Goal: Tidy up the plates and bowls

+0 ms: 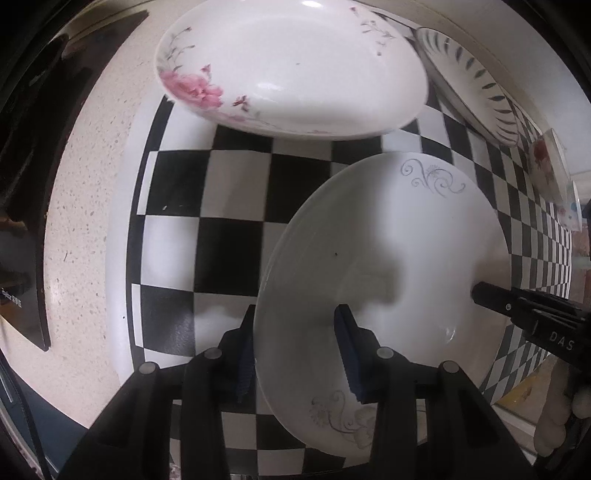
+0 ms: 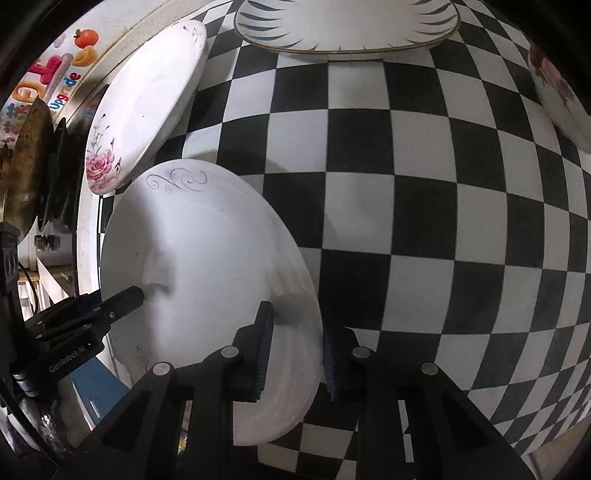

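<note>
Gripping 1 scroll plate (image 1: 388, 258), 2 grippers, left gripper (image 1: 299, 354), right gripper (image 2: 295, 354)

White plate (image 1: 388, 240) grey scrolls; plate (image 1: 291, 66) pink rose; cloth (image 2: 406, 184) black-white checks.

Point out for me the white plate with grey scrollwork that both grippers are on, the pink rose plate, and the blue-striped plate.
White round plate with grey scrollwork (image 1: 388, 236), left wrist view, bare centre.
White plate with pink rose (image 1: 295, 66), left wrist view, inner well.
White plate with blue stripes and gold edge (image 2: 343, 26), right wrist view, inner face.
</note>
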Demonstrator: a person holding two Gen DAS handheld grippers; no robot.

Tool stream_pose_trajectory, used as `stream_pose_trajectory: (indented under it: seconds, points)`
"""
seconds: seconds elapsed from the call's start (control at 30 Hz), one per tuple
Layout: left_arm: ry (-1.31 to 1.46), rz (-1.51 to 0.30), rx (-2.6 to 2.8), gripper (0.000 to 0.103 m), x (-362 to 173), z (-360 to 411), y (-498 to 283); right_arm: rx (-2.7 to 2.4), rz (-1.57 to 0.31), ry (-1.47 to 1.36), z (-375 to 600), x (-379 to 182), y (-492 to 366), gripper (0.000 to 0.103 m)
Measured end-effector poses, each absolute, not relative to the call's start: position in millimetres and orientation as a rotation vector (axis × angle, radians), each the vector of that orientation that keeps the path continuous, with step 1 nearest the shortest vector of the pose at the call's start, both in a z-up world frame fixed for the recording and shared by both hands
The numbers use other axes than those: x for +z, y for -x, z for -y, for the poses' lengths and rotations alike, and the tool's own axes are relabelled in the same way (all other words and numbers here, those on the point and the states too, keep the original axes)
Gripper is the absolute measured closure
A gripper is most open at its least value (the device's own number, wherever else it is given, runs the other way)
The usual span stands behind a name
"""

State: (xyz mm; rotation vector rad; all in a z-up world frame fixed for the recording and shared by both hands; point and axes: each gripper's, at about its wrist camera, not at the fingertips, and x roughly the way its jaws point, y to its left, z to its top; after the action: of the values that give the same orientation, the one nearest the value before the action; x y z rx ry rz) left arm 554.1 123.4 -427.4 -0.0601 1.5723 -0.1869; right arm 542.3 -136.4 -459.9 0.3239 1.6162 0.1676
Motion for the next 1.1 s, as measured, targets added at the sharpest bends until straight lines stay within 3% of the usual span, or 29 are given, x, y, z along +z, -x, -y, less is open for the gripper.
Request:
stream_pose_trajectory:
  seconds: [0.37,0.73,1.1]
  points:
    - [0.058,-1.528,-0.237,0.066,-403.3,-32.4,-549.1,0.131,-1.557,-0.372,206.1,-437.7,-522.2,0.078]
    - [-0.034,-1.540,-0.291,0.066,-428.4,65.7,-552.7,0.056,-1.543,-0.436,292.8,-448.5,-506.2,0.078]
    - [-0.046,-1.588,-0.224,0.065,-455.1,87.1,-560.4,0.092,-1.569,-0.403,310.1,-470.6,-504.7,0.078]
